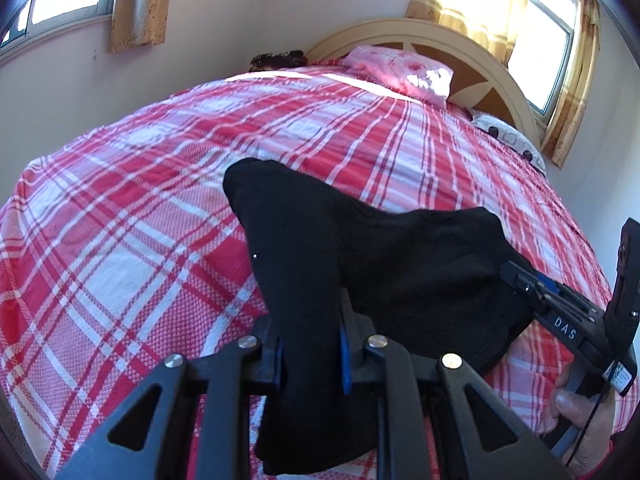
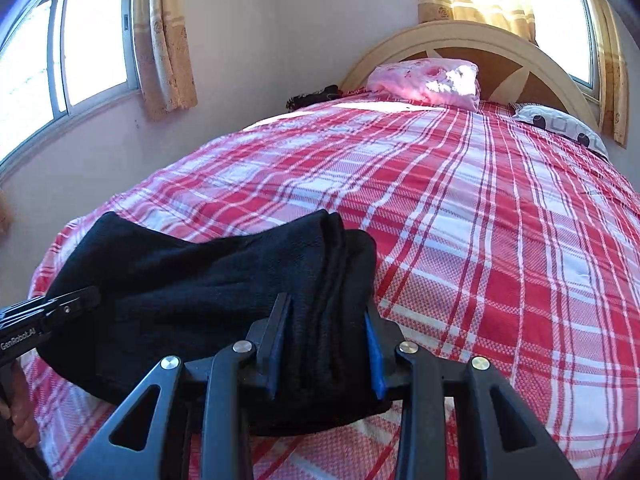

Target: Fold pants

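Observation:
The black pants point(image 1: 400, 264) lie bunched on the near part of the red-and-white plaid bed point(image 1: 140, 200). My left gripper point(image 1: 312, 356) is shut on one end of the pants, with the cloth bunched between its blue pads. My right gripper point(image 2: 326, 356) is shut on the other end, where the black pants point(image 2: 200, 280) show several folded layers. Each gripper appears in the other's view: the right gripper point(image 1: 516, 276) at the right edge, the left gripper point(image 2: 86, 294) at the left edge. The cloth between them is lifted a little above the bed point(image 2: 480, 240).
A pink pillow point(image 1: 400, 72) and a patterned pillow point(image 1: 508, 136) lie at the cream headboard point(image 1: 460, 44). A dark item point(image 1: 276, 59) sits at the bed's far left corner. Walls, windows and curtains surround the bed.

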Available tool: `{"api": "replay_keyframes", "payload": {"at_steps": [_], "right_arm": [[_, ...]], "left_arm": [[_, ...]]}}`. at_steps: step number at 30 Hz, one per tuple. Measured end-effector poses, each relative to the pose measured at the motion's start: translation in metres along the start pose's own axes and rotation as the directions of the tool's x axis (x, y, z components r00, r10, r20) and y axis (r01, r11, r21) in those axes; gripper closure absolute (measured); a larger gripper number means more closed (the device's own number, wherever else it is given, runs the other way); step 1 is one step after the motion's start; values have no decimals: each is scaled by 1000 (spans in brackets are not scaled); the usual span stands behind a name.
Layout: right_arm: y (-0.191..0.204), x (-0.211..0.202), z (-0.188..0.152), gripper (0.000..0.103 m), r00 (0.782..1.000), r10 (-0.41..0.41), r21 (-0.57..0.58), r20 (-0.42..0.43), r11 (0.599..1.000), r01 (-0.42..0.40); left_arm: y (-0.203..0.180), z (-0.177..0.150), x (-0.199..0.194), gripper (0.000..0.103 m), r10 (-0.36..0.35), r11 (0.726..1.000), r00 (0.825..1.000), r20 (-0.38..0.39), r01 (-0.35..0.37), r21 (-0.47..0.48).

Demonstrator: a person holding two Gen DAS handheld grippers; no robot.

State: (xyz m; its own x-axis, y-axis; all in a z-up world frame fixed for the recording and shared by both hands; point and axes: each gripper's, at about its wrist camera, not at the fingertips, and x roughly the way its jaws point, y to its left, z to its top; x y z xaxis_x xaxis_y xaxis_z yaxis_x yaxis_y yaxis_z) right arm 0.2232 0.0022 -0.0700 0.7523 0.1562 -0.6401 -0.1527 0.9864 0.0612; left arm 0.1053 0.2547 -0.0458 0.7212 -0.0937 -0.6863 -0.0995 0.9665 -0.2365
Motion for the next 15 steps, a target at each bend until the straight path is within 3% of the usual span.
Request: {"api": "replay_keyframes", "payload": {"at_steps": [6, 9, 12, 15], "right_arm": [[-12, 13, -5, 66, 999, 25, 53, -35, 998, -23], [-10, 15, -5, 65, 999, 14, 48, -41, 999, -12], [-11, 15, -6, 63, 999, 14, 48, -40, 999, -12], [-12, 16, -7, 59, 999, 8, 53, -43, 999, -6]], "left_arm": [[-6, -9, 7, 78, 51, 997, 999, 17, -52, 51], [0, -8, 9, 75, 31, 999, 999, 11, -31, 29], [9, -8, 13, 65, 15, 1000, 1000, -4, -15, -23], [8, -9, 13, 64, 21, 1000, 1000, -2, -21, -18]]}}
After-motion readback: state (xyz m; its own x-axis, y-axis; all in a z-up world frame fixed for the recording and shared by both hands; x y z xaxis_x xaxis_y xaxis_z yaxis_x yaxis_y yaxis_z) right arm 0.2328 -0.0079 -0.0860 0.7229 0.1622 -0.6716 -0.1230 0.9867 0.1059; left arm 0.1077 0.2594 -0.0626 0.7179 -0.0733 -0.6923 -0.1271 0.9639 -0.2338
